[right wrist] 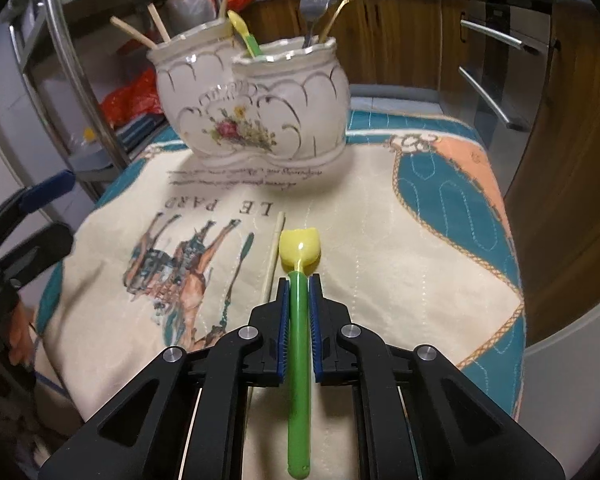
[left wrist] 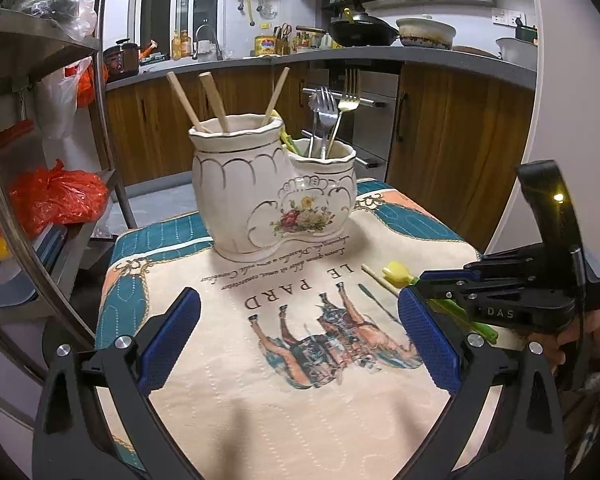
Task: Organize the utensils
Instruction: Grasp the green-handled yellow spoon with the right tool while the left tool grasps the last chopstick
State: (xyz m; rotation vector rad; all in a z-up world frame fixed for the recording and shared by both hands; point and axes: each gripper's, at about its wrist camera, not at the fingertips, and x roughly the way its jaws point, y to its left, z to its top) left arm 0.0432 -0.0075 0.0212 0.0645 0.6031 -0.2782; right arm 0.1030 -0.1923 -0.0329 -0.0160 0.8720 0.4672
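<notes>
The right gripper (right wrist: pixel 299 280) is clamped on the smooth green plastic handle of a spoon (right wrist: pixel 299 254) with a yellow tulip-shaped bowl, lying low over the quilted printed cloth (right wrist: pixel 380 240). Its ribbed blue pads (right wrist: pixel 283 320) press both sides of the handle. One pale wooden chopstick (right wrist: pixel 274 252) lies on the cloth just left of the spoon. The left gripper (left wrist: pixel 300 320) stands wide open, holding nothing. The glossy white ceramic holder (left wrist: pixel 260 196), gold-trimmed and scalloped, has two cups: three chopsticks (left wrist: pixel 216 100) in the taller, three metal forks (left wrist: pixel 328 108) and a second spoon (right wrist: pixel 244 32) in the lower.
</notes>
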